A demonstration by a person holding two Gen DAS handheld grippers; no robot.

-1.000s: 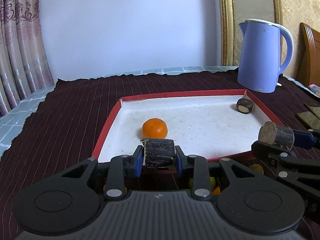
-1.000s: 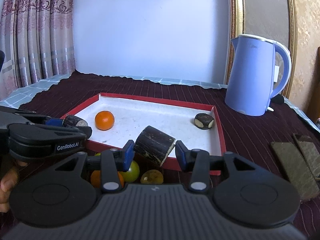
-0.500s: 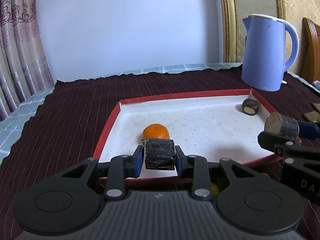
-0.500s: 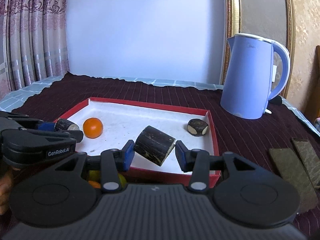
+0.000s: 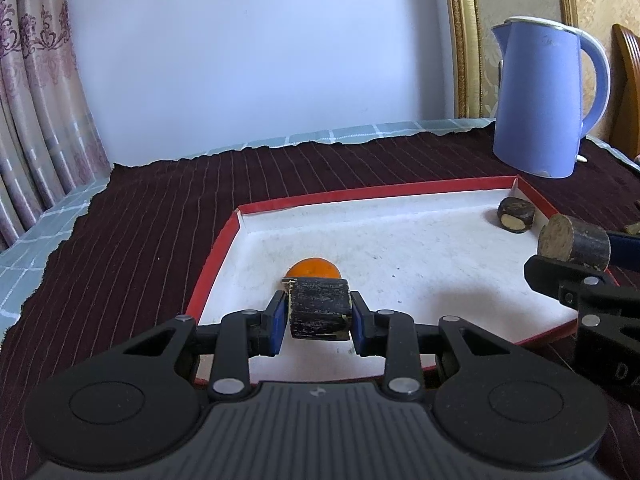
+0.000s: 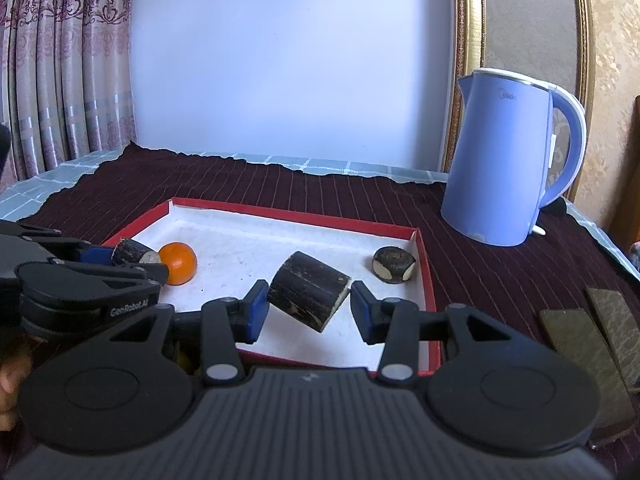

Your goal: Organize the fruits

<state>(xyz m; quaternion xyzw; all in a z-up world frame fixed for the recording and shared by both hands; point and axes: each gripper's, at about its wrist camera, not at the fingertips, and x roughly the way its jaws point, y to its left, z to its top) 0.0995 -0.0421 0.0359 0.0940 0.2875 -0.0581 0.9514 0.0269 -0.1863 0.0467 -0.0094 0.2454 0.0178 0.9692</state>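
Observation:
My left gripper [image 5: 319,316] is shut on a dark sugarcane piece [image 5: 319,310] and holds it over the near left of the red-rimmed white tray [image 5: 360,196]. An orange [image 5: 314,269] lies in the tray just beyond it. My right gripper [image 6: 306,307] is shut on a tilted dark sugarcane piece [image 6: 308,290] over the tray's near side [image 6: 296,214]. The orange [image 6: 179,263] and a short sugarcane piece [image 6: 394,264] lie in the tray. The left gripper [image 6: 132,261] shows at left with its piece.
A blue electric kettle [image 6: 508,160] stands on the dark striped cloth behind the tray's right corner. Flat dark slabs [image 6: 580,336] lie on the cloth at right. A curtain [image 6: 64,60] hangs at back left. The short piece also shows in the left wrist view [image 5: 516,220].
Both grippers have moved forward and up over the tray with their pieces. The small fruits on the cloth in front of the tray have dropped out of sight behind the grippers.

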